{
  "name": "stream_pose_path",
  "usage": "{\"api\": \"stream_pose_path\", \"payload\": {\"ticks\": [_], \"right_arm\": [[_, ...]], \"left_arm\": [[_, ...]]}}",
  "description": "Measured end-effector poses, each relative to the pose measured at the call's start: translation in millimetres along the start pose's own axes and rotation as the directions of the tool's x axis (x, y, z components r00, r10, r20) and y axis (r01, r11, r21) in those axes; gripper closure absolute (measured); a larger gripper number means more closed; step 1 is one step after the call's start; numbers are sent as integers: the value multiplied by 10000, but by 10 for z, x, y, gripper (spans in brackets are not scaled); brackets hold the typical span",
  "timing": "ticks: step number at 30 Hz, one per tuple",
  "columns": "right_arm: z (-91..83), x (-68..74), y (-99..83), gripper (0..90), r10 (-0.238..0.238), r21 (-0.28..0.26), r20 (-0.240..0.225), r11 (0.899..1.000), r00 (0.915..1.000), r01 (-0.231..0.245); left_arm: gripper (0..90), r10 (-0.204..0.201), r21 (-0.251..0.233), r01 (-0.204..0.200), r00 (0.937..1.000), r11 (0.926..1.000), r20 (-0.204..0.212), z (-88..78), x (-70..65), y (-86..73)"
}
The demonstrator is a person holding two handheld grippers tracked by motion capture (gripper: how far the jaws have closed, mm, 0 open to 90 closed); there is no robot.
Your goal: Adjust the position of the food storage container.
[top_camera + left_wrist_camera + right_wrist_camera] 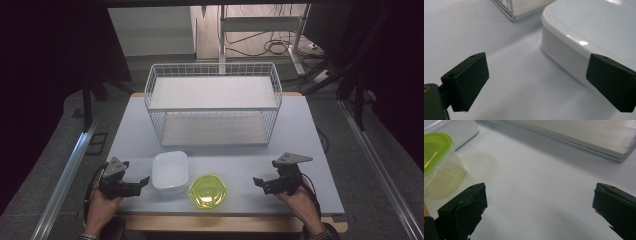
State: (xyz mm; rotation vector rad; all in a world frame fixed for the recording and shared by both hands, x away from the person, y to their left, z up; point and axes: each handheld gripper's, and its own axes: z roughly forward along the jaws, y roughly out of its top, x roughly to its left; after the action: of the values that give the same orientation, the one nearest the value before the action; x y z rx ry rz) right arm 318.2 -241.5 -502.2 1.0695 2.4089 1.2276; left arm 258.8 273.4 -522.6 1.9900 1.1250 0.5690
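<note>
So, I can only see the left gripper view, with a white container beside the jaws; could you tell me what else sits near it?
Observer: A clear container with a green lid stands just right of the white container.
Operator: Thank you. Is the right gripper holding anything?
Observer: No, the right gripper is open over bare table.
Operator: And the wire near my jaws?
Observer: That is a two-shelf white wire rack behind both containers.

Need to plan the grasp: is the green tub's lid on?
On: the green lid caps the clear tub, upright on the table.
</note>
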Motion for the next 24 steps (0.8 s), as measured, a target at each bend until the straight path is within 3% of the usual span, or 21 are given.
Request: {"api": "stream_pose_path", "payload": {"ticks": [1,3,9,14,20,24], "right_arm": [[10,4,-1,0,34,56,-3,10000,10000,-34],[34,26,-3,0,-30,230,-113,9997,9999,33],[72,89,2,6,-130,548,-125,9984,9998,136],[75,97,5,28,11,603,-189,9982,9998,0],[66,161,45,135,-193,514,-266,9985,9995,206],[80,273,102,273,-586,576,-486,9964,9971,614]], "left_arm": [[36,466,77,-465,9989,9989,-71,34,-31,-9],[36,558,132,-557,9984,9984,-108,43,-38,-12],[41,-142,181,137,9994,9997,303,39,27,-28],[41,-202,139,197,9993,9997,321,37,35,-28],[39,-189,220,184,9996,9996,211,54,51,-42],[39,-206,261,202,9997,9995,155,62,63,-52]]}}
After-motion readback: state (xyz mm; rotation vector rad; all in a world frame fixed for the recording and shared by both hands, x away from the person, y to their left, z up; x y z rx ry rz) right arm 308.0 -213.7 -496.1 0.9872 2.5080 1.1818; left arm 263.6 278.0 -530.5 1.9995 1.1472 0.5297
